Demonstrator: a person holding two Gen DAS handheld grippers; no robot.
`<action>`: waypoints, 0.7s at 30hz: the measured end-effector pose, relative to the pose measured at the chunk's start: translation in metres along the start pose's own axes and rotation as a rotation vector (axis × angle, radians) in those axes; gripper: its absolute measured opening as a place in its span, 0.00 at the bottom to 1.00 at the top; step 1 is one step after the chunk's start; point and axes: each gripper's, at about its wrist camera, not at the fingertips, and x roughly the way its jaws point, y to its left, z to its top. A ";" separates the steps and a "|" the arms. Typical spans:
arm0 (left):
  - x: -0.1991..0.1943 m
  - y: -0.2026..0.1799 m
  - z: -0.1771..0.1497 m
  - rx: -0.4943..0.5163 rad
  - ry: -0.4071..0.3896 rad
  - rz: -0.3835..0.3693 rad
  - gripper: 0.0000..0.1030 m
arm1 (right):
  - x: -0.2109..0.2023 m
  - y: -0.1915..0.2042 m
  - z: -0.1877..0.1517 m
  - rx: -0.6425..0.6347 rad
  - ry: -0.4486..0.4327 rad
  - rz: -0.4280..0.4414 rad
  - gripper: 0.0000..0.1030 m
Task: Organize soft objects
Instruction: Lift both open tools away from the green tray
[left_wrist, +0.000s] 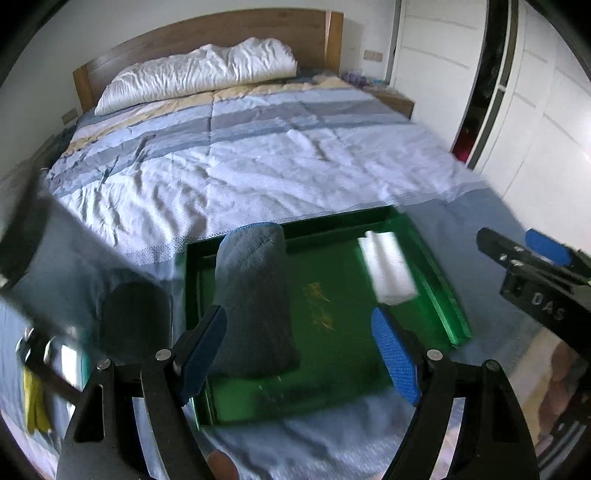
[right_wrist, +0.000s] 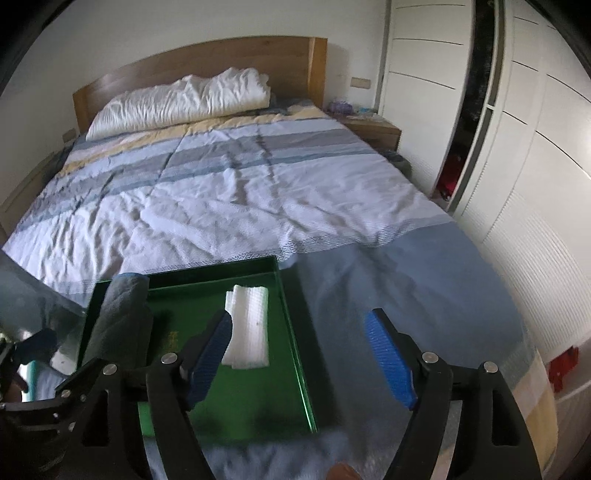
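Bedding carries a green tray in the left wrist view, holding a rolled grey towel and a folded white cloth, with the left gripper spread and empty above. From the right wrist, that tray shows both items inside, grey towel at its left wall and white cloth mid-tray, while the right gripper hangs with fingers apart over the tray's right edge.

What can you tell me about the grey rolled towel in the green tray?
The grey towel looks like thick, soft terry, rolled into a fat cylinder with a thin blue edge at its far end. It lies lengthwise along the left side of the green tray, its far end resting on the rim. It lies apart from the white cloth. No gripper holds it.
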 end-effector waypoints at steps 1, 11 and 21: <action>-0.010 -0.001 -0.003 0.001 -0.012 -0.006 0.74 | -0.012 -0.002 -0.004 0.004 -0.010 -0.004 0.77; -0.137 0.006 -0.062 -0.019 -0.135 -0.116 0.74 | -0.121 0.010 -0.057 0.010 -0.078 0.036 0.78; -0.215 0.111 -0.123 -0.026 -0.155 -0.024 0.74 | -0.212 0.075 -0.106 -0.064 -0.142 0.182 0.81</action>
